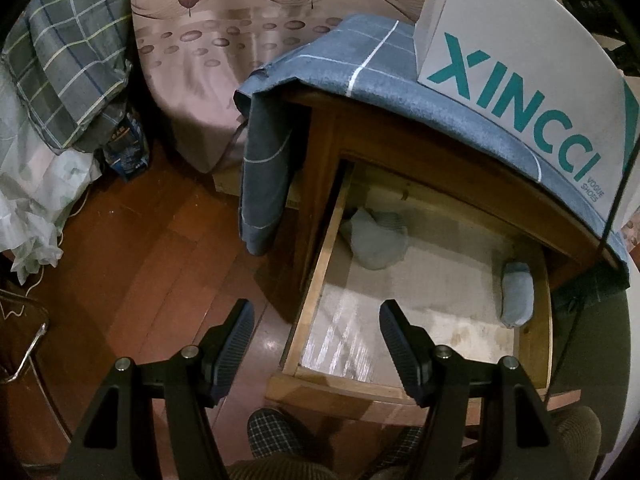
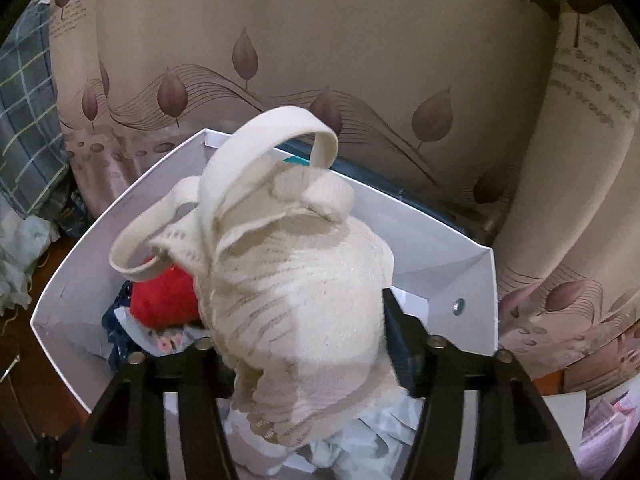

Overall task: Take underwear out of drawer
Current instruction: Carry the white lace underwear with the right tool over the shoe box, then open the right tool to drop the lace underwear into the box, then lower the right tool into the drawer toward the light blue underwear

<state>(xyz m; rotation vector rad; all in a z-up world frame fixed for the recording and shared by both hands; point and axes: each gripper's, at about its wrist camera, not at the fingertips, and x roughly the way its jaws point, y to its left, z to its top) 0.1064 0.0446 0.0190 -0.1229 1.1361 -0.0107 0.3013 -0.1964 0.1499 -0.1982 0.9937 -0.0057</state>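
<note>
Nearest the right wrist lens: cream lace bra [image 2: 304, 300], bunched between the jaws of the right gripper [image 2: 304, 344], pinched closed on the fabric, straps looping up and forward. Held above the open white shoe box [image 2: 72, 280], not yet let go. Already in the box: a red garment [image 2: 164, 300], dark blue patterned cloth [image 2: 120, 320] and pale fabric [image 2: 360, 440], so several pieces apparently moved over.

Left gripper [image 1: 316, 340] spread wide, gripping nothing, hanging over the front corner of the pulled-out wooden drawer [image 1: 308, 296]. Left in the drawer: one crumpled light blue piece [image 1: 376, 240] near the back left, and one rolled light blue piece [image 1: 516, 296] against the right side, well apart from each other. Hard to tell whether these are underwear or socks. Otherwise bare liner on the drawer floor.

Judged well past halfway: bra to be dropped, then likely two more picks. Same "XINCCI" box [image 1: 520, 80] seen atop the cloth-covered nightstand [image 1: 360, 132].
</note>
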